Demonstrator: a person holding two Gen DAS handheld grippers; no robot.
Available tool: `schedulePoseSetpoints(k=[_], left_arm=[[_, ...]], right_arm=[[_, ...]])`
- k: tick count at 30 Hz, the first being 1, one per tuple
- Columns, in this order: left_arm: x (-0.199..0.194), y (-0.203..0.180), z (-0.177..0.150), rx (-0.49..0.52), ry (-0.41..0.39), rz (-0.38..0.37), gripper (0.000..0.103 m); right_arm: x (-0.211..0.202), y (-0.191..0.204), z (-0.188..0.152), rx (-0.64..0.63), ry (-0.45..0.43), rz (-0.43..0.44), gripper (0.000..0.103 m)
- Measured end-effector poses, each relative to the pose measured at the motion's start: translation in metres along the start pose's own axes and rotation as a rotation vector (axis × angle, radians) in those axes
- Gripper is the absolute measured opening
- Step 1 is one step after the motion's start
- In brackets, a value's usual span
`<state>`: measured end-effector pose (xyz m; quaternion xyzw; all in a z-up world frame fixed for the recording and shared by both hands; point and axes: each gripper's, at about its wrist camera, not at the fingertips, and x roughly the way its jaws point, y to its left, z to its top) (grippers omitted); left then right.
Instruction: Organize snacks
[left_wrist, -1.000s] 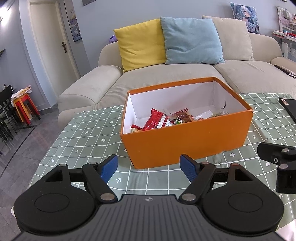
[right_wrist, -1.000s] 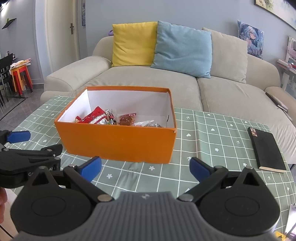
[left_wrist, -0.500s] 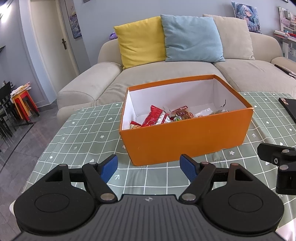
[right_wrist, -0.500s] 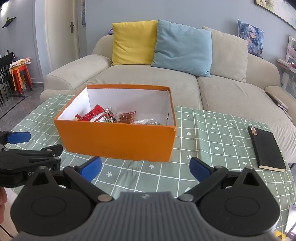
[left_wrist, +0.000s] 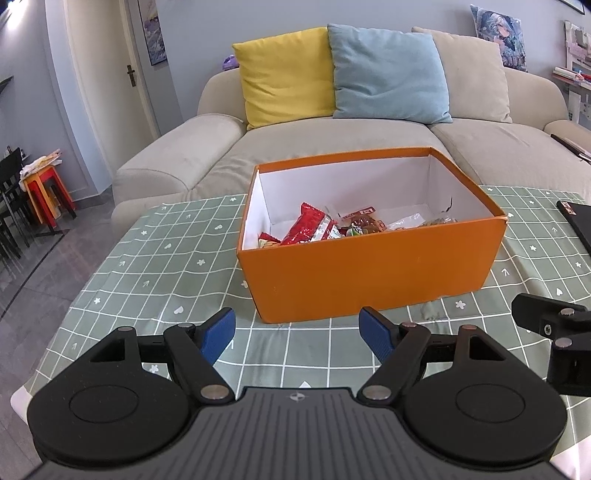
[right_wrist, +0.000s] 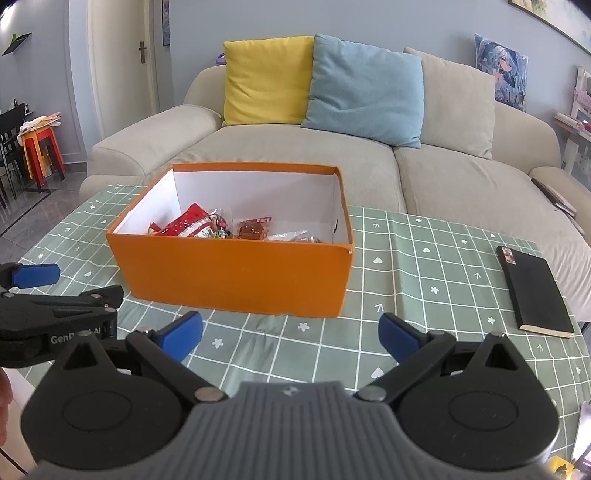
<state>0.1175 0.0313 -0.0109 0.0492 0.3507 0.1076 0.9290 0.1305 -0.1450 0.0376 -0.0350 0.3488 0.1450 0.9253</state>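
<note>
An orange box (left_wrist: 369, 273) with white inner walls sits open-topped on a table covered by a green checked cloth (left_wrist: 155, 266), in front of a beige sofa (left_wrist: 332, 147). The box's long axis runs across the table, roughly parallel to the sofa's front; in the left wrist view it is turned slightly, with its right end angled farther away. Inside, snacks (left_wrist: 314, 229) lie loose on the floor of the box: a red packet (right_wrist: 188, 225) toward the left end, a brown sweet in clear wrap near the middle, and pale clear packets toward the right. The left gripper (left_wrist: 297, 334) hovers over the cloth just short of the box's near wall, its blue-padded fingers (left_wrist: 218, 334) spread apart and holding nothing. The right gripper (right_wrist: 291, 336) is likewise spread wide and empty, near the same wall and a little to the right. The right wrist view alone shows all of a black notebook (right_wrist: 535, 291) lying on the cloth well to the right of the box, long axis pointing away from the camera; the left view catches only its corner. Yellow, blue and beige cushions lean on the sofa back.
</note>
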Motion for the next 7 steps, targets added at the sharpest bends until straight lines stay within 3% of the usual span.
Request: schedulePoseSetpoints(k=[7], left_arm=[[0.0020,-0.0007,-0.0018,-0.004,-0.002,-0.014,0.088]], right_arm=[[0.0048,0.0005,-0.0008,0.003,0.012,-0.002,0.098]])
